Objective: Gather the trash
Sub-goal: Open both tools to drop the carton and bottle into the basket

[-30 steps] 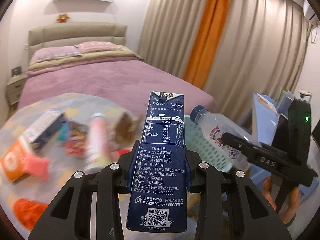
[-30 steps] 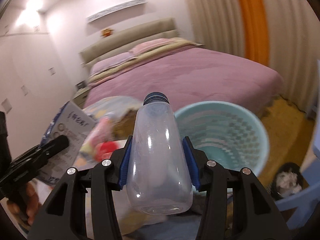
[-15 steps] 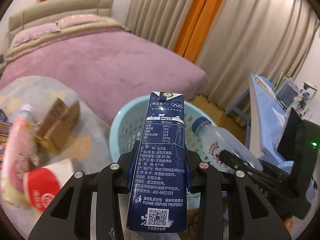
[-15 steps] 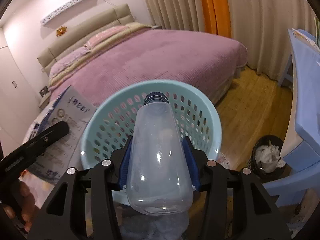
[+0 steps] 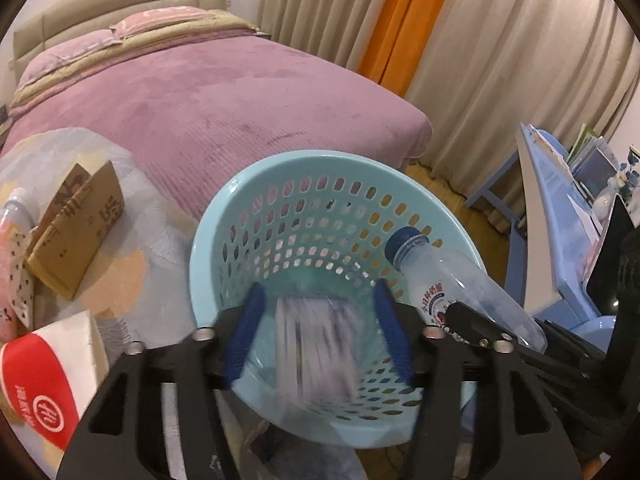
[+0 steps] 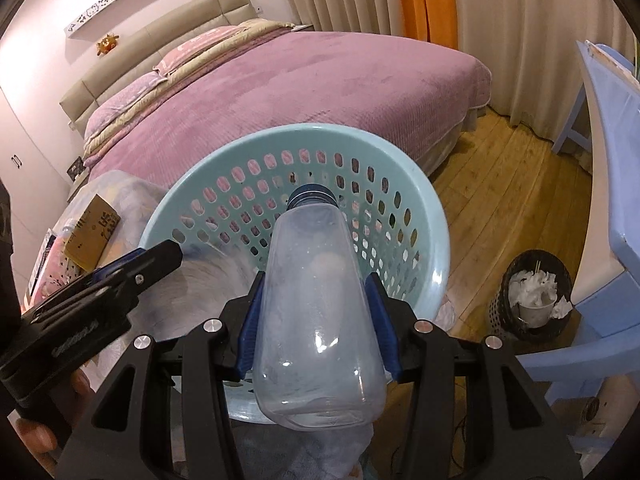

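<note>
Carton: my left gripper (image 5: 318,344) was opening; the blurred carton (image 5: 316,344) dropped free into the basket (image 5: 216,216).
Bottle: my right gripper (image 6: 316,328) was clamped on the bottle (image 6: 316,320), above the basket, unreleased.
Left: cardboard box (image 5: 76,228) and red-and-white cup (image 5: 44,384) lay uncollected.

A: What is different now, compared with a second ago?

B: The left gripper (image 5: 320,336) was clamped on the dark blue milk carton (image 5: 316,344) then. Now its jaws are opening, and the carton shows only as a blur between the blue pads (image 5: 246,336), free of them, over the inside of the light blue basket (image 5: 224,208).

A: And the view itself?

B: Both cameras have tipped downward and come closer to the basket. Earlier the basket was half hidden behind the carton; now it fills the middle of both views.

A: The bottle?

B: The clear bottle (image 6: 316,312) has come with the right gripper (image 6: 316,316) over the basket's rim; before, it stood beside the basket.
</note>
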`<state>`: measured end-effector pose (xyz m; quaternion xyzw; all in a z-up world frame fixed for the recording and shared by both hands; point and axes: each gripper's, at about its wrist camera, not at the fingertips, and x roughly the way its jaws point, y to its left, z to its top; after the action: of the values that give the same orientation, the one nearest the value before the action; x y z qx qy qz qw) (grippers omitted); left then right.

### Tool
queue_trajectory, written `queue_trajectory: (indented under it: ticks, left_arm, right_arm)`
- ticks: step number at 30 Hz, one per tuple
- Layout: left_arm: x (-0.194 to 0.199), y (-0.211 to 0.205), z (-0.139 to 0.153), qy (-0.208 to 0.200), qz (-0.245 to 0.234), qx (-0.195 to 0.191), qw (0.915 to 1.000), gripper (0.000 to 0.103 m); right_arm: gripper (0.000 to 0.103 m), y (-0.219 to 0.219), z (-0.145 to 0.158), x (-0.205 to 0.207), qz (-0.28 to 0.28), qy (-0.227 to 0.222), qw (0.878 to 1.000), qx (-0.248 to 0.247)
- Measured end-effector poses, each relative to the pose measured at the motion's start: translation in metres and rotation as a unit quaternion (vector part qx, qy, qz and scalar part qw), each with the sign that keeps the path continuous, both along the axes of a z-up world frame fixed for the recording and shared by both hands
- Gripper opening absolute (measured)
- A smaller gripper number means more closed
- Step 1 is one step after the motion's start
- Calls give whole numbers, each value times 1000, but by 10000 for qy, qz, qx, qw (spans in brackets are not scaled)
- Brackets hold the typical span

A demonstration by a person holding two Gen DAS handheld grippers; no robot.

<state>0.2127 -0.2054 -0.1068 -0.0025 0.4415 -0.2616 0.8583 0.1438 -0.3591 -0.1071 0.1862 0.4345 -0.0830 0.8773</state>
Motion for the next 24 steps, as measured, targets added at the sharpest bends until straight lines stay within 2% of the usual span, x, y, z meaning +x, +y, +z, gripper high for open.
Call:
queue_trajectory:
  ticks: [6,8,9,15,24]
  left_arm:
    - [-12,12,12,-163,20,-101,9998,62]
    - [-17,19,17,-222,37,-136,9997,62]
    - [-20,22,20,-267,51,-163,9995,62]
    - [-39,47,37,-528,140,-318,9980,62]
    - [-74,120,71,-984,807,-439,9909,62]
  right_arm:
    - [47,4,-2,4,42,1,10000,76]
    - [59,5,2,2,72,-93,9999,119]
    - [61,6,4,1,65,-132,9998,110]
    - [61,18,17,-8,177,-296,9994,52]
    - [61,51,44,-19,546,-634,9965,-6]
